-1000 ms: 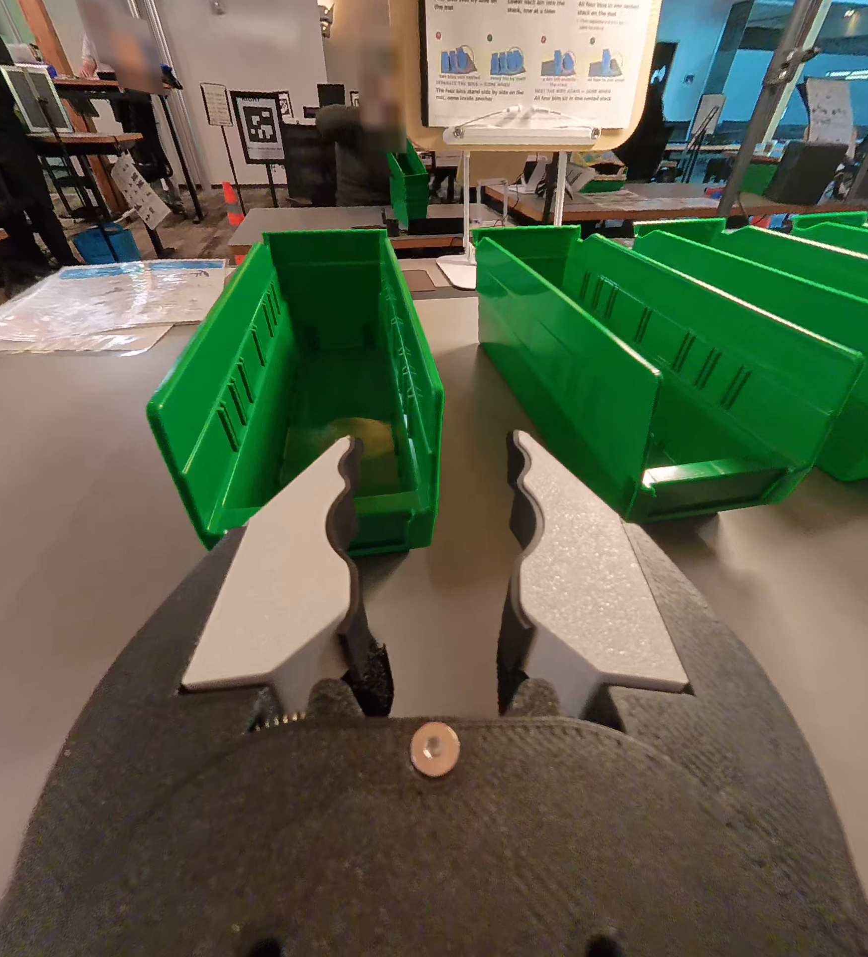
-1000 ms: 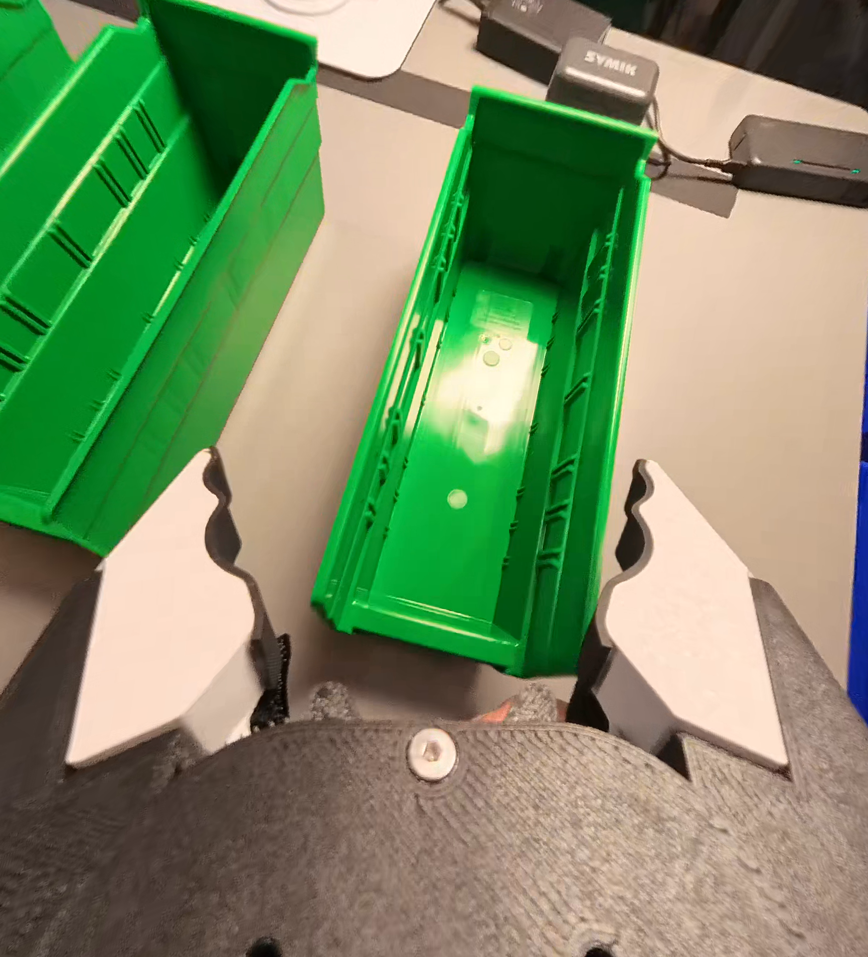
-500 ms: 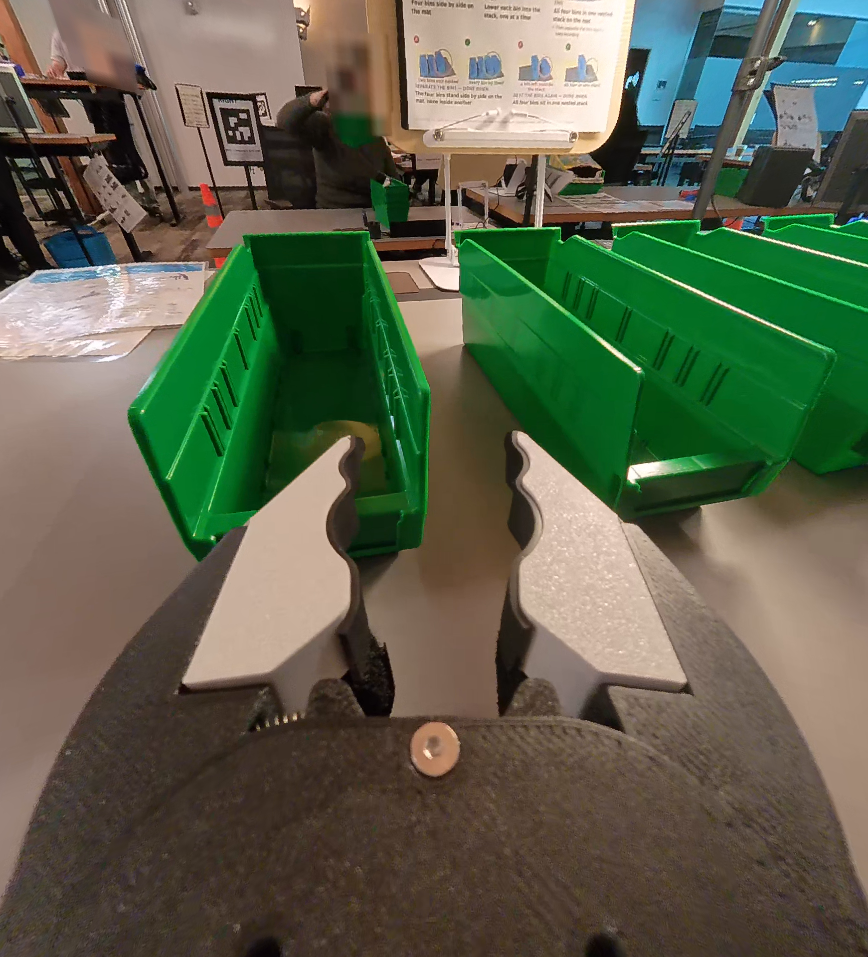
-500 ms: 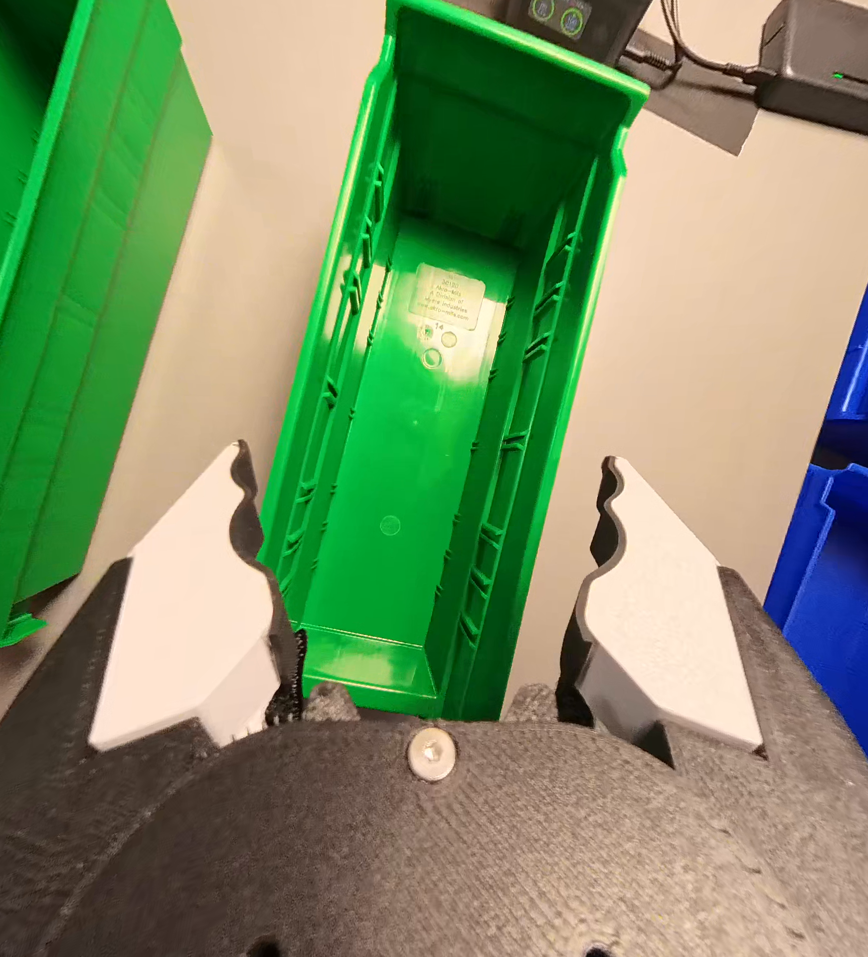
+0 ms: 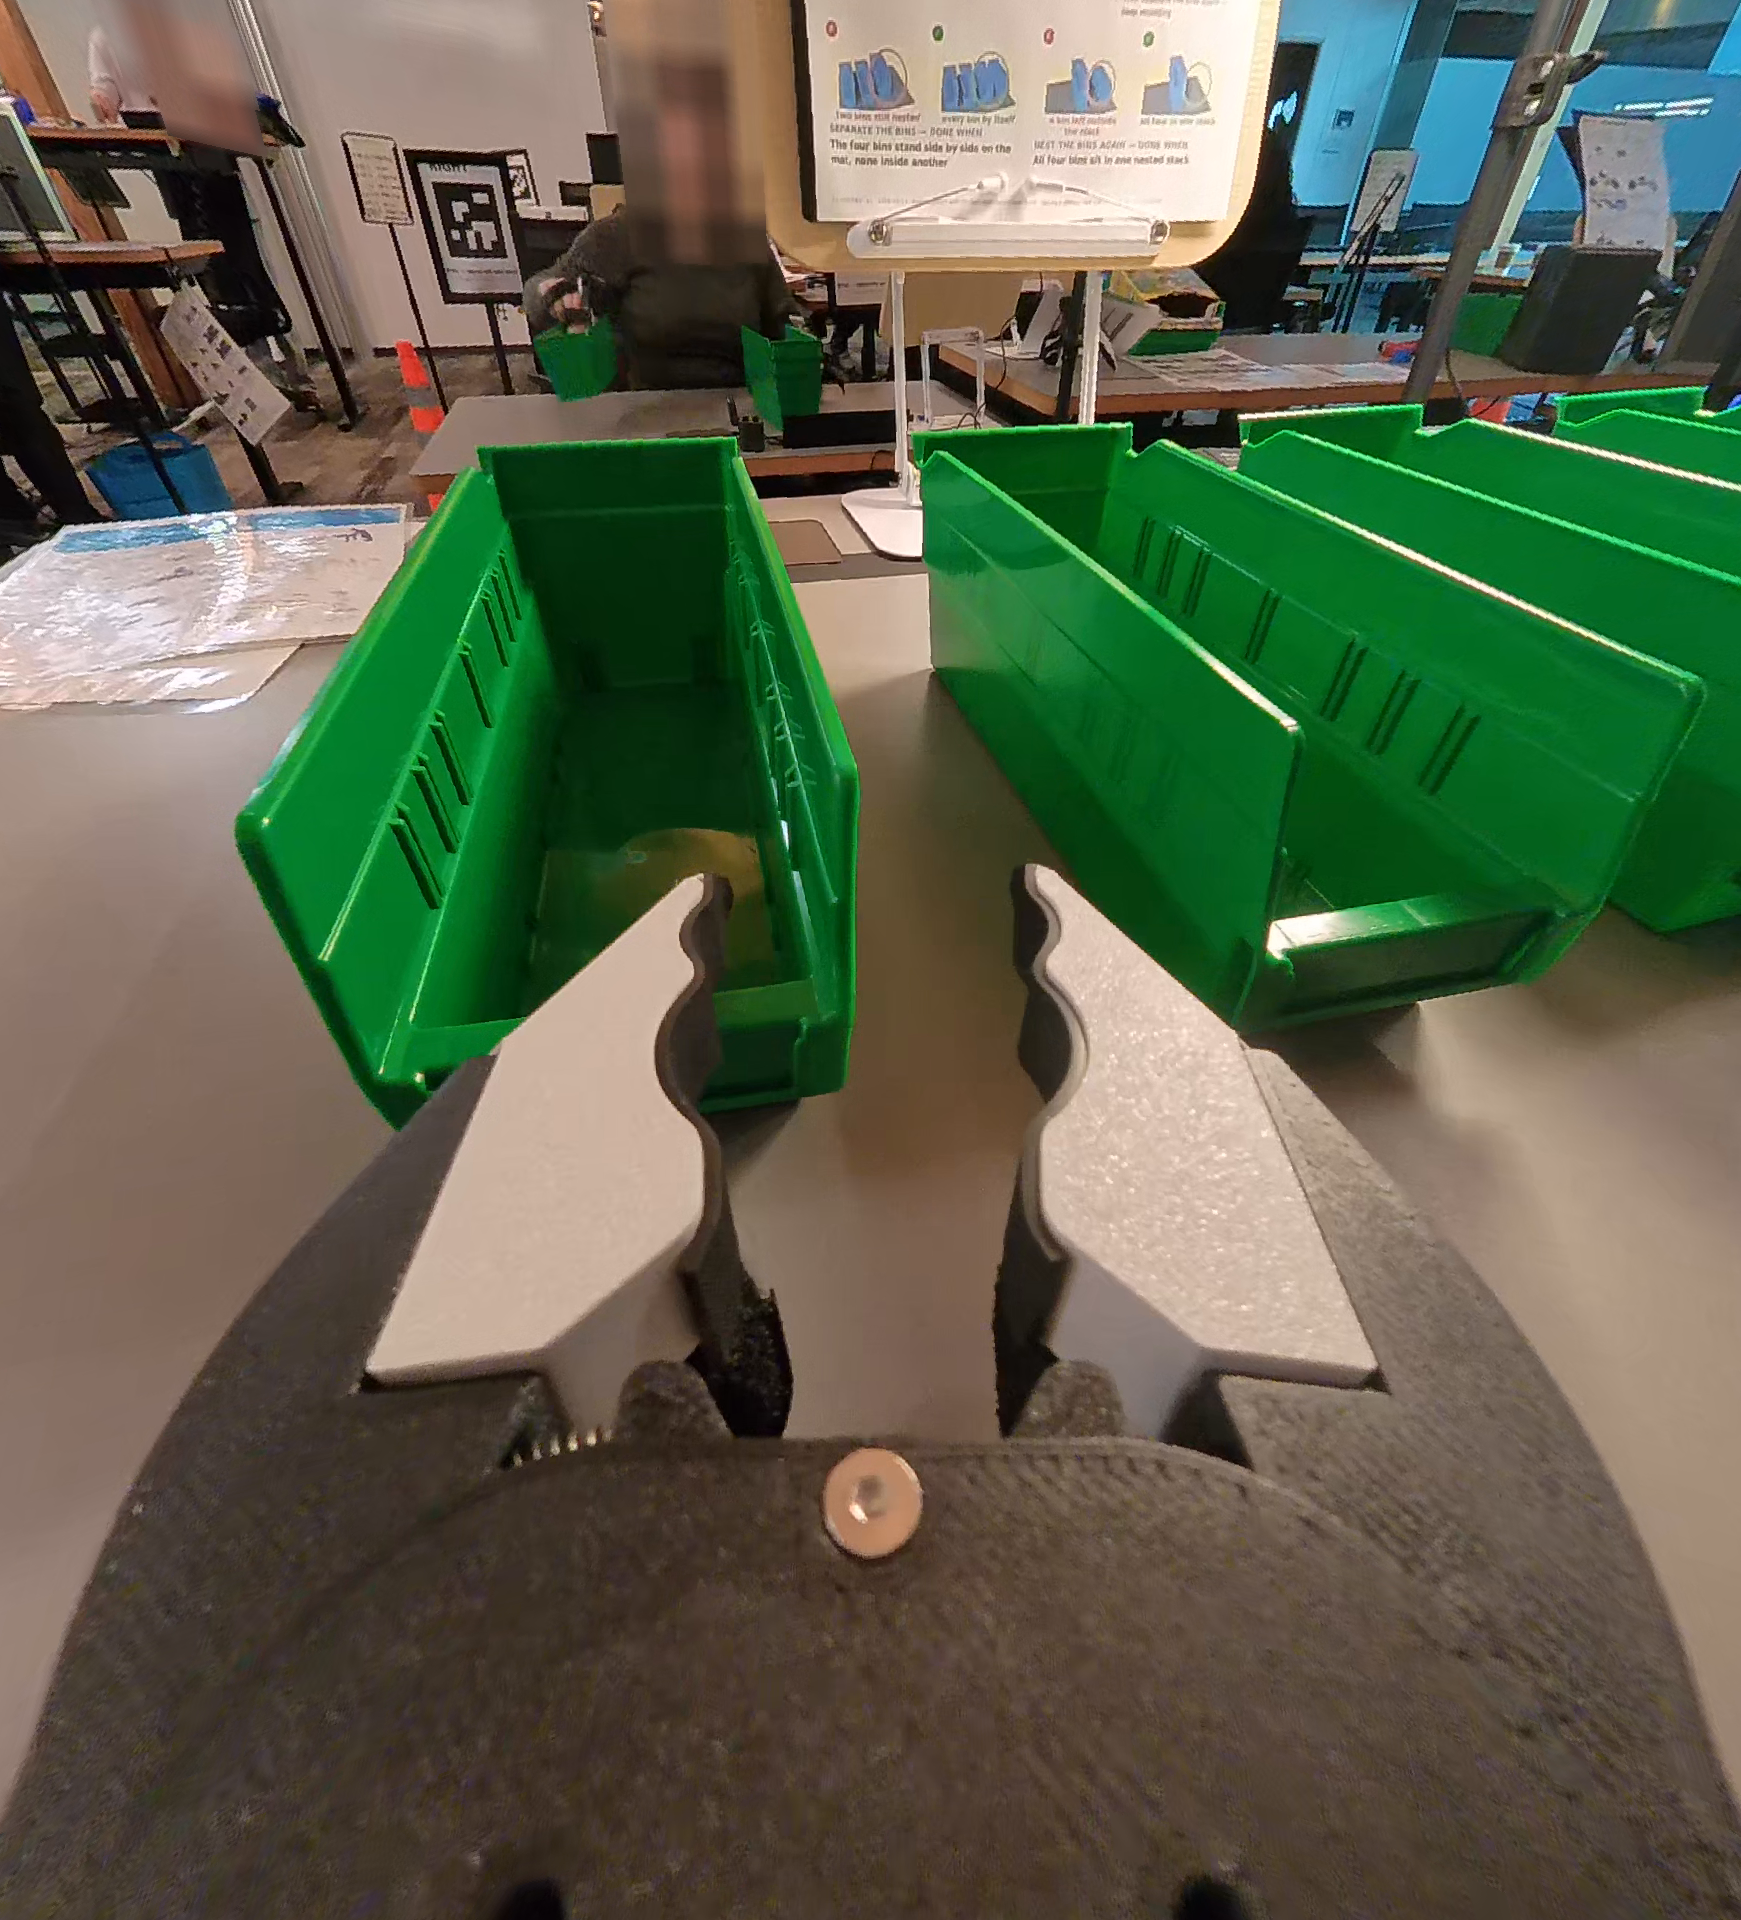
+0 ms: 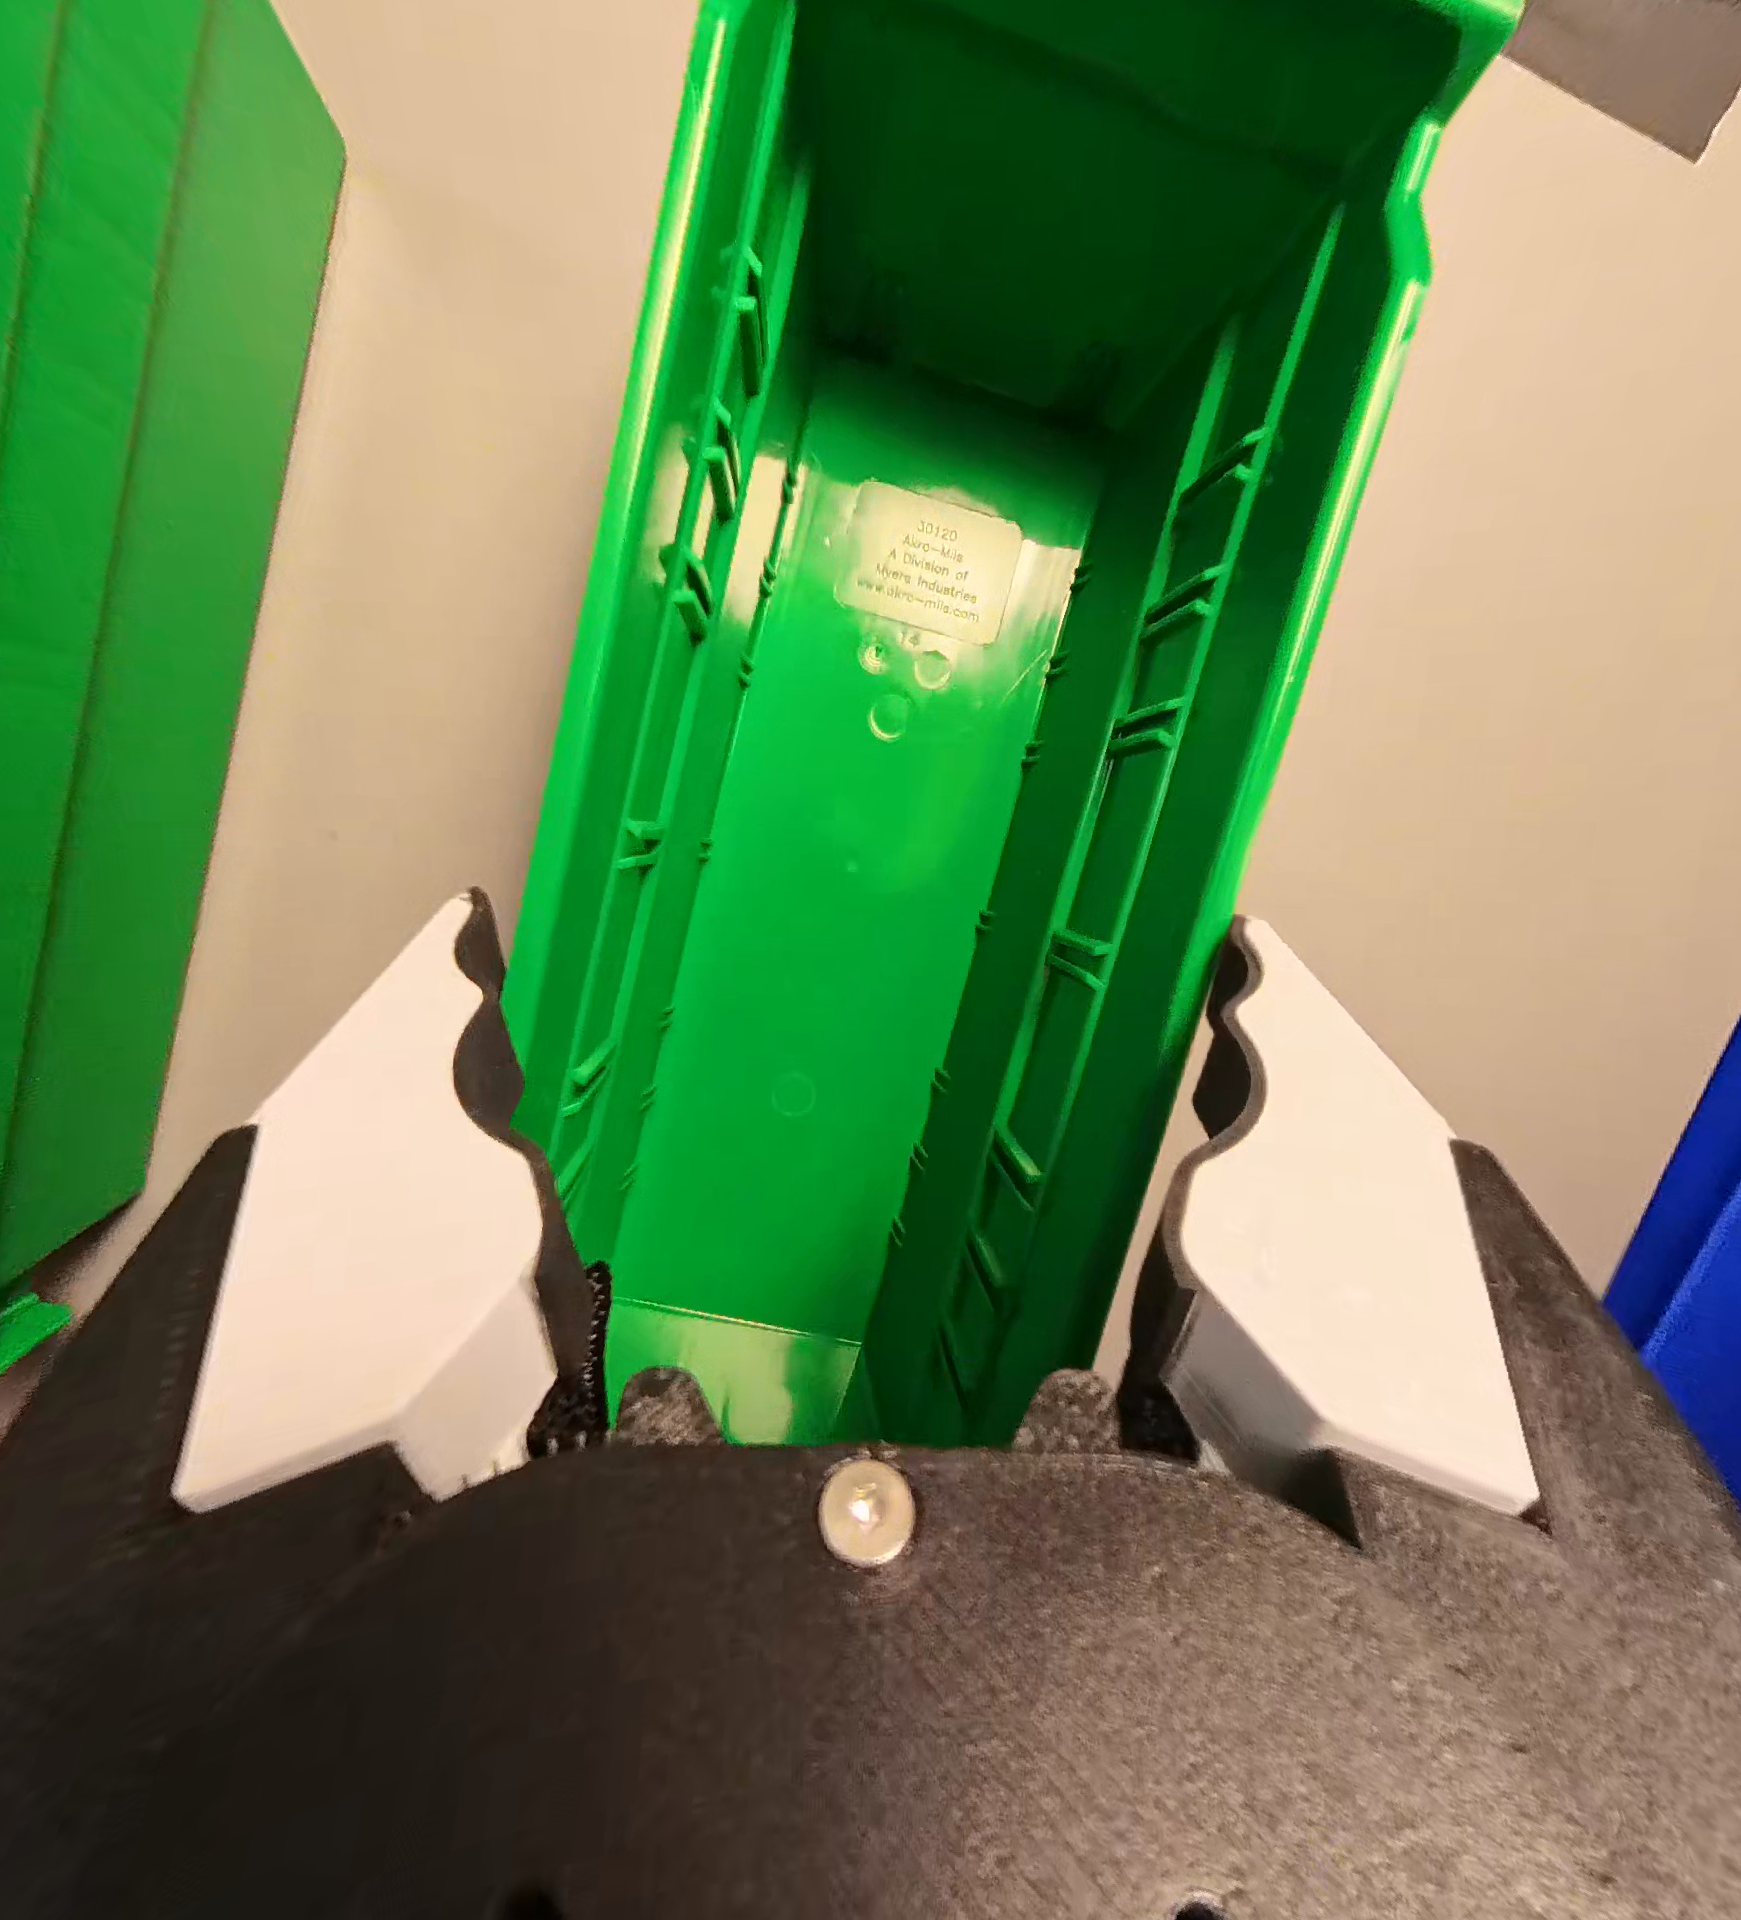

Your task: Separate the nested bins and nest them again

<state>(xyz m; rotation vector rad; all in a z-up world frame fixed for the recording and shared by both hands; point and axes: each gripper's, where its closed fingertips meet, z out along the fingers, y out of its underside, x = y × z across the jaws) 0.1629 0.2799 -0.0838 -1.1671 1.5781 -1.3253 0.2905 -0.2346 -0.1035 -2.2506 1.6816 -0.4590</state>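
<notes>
Right wrist view looks down into a narrow green bin [image 6: 876,935] on the grey table [image 6: 1531,623], and the right gripper [image 6: 855,940] straddles the bin's near end: one finger lies just outside the left wall, the other just outside the right wall, with the bin's open interior running away between them. The jaws are spread wide; the left pad [image 6: 492,1049] appears to be at the wall, but whether either pad presses on the plastic cannot be told. A pale label [image 6: 923,571] sits on the bin floor beyond the fingertips. Left of the jaws, apart from the straddled bin, stands another green bin [image 6: 97,623]; to the right is a blue bin [image 6: 1739,1278].

In the left wrist view the left gripper [image 5: 861,883] is released, with only bare table between its fingers. A short green bin [image 5: 554,790] stands ahead and to the left, its near front wall partly hidden behind the left fingertip. A longer green bin [image 5: 1240,717] lies ahead to the right, clear of the right finger, with further green bins [image 5: 1593,582] beyond it.
</notes>
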